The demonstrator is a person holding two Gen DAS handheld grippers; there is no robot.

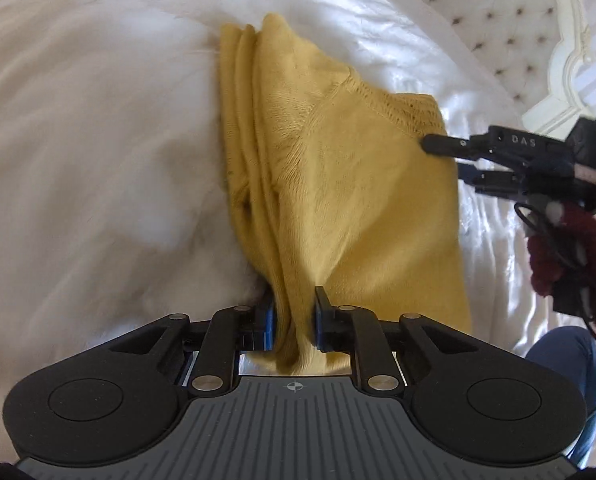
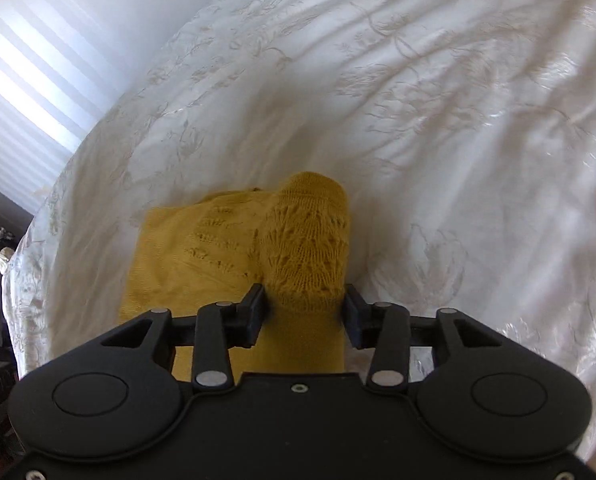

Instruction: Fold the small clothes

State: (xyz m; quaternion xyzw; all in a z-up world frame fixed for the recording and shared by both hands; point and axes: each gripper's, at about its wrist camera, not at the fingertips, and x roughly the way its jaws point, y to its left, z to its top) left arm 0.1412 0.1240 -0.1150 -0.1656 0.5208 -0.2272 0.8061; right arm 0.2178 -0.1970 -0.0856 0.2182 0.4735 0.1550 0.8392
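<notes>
The left claw (image 1: 294,316) points steeply downward, its blue-padded fingers (image 1: 321,322) nearly together and pinching a bunched fold of yellow knit (image 1: 337,184); the right claw (image 2: 303,314) tilts down likewise, jaws about half apart around a lacy fold, pads against its sides; a dark red sleeve (image 1: 557,256) carries it.

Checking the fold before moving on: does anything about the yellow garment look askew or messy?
Yes. The yellow garment is bunched into uneven ridges along its left side, where the left gripper pinches it, not lying flat on the white bedspread.
</notes>
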